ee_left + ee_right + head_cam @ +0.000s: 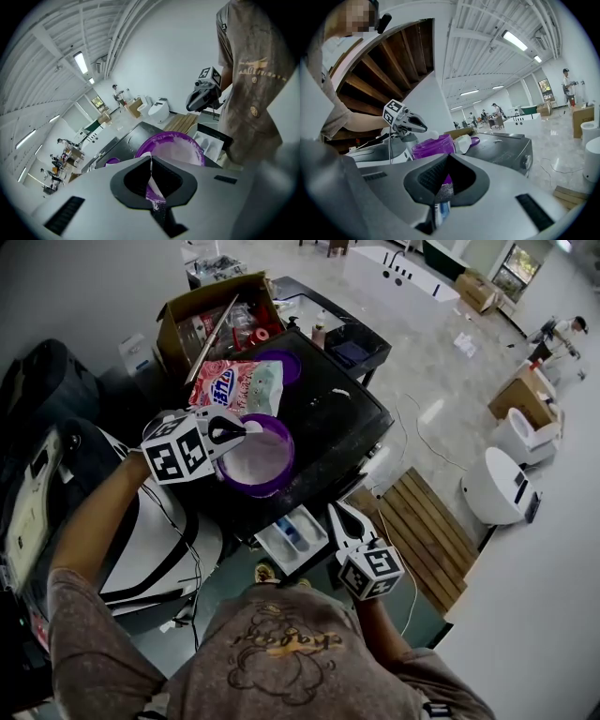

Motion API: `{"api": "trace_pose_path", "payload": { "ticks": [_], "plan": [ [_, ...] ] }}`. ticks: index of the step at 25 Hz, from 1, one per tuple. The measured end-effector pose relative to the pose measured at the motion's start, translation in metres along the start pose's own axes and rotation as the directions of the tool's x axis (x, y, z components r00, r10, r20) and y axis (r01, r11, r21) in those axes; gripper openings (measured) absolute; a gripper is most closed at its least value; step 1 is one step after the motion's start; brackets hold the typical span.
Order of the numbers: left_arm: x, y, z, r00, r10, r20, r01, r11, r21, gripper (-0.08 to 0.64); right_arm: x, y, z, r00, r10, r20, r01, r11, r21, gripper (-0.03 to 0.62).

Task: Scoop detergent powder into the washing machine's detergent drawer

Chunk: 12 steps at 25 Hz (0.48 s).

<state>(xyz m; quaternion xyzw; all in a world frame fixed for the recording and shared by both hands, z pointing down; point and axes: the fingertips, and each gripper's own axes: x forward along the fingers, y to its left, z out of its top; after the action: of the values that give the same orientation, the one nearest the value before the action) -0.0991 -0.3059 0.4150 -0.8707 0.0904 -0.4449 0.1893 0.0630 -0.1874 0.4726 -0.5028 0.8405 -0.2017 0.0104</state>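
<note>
— Detergent powder (pixel 255 461): where does it sit from the left gripper (pixel 240 427)?

— Directly below its tips, filling a purple tub (pixel 284 482) that stands on the dark top of the washing machine (pixel 342 418). The powder is pale and coats the tub's inner wall.

— And the jaws of that gripper?

— Pinched together on the thin handle of a white scoop (pixel 434 134), seen edge-on between them, with powder dusted on it. The scoop's bowl sticks out just past the tips, above the tub's near rim.

— The right gripper (pixel 340 518)?

— Its jaws meet at the tips with nothing clamped between them. It hangs lower than the left one and well apart from it, pointing toward the machine.

— Where is the detergent drawer (pixel 292 538) from there?

— Just beside the right gripper's tips, on its left, pulled out from the machine's front. White compartments and a blue insert show inside; the same blue shows under the jaws in the right gripper view.

— Anything else near the left gripper?

— Beyond the tub, further ahead of its tips, a pink and white detergent bag (pixel 239 385) lies on the machine top, with a purple lid (pixel 285 362) touching its far side.
</note>
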Motion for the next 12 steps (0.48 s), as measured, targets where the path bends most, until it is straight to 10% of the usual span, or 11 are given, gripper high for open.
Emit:
{"api": "trace_pose_path", "payload": {
  "ticks": [12],
  "plan": [
    [0.030, -0.007, -0.012, 0.988, -0.106, -0.113, 0.121, 0.983, 0.139, 0.023, -0.007, -0.009, -0.001, 0.999, -0.046, 0.012, 0.046, 0.999, 0.020, -0.005]
  ]
}}
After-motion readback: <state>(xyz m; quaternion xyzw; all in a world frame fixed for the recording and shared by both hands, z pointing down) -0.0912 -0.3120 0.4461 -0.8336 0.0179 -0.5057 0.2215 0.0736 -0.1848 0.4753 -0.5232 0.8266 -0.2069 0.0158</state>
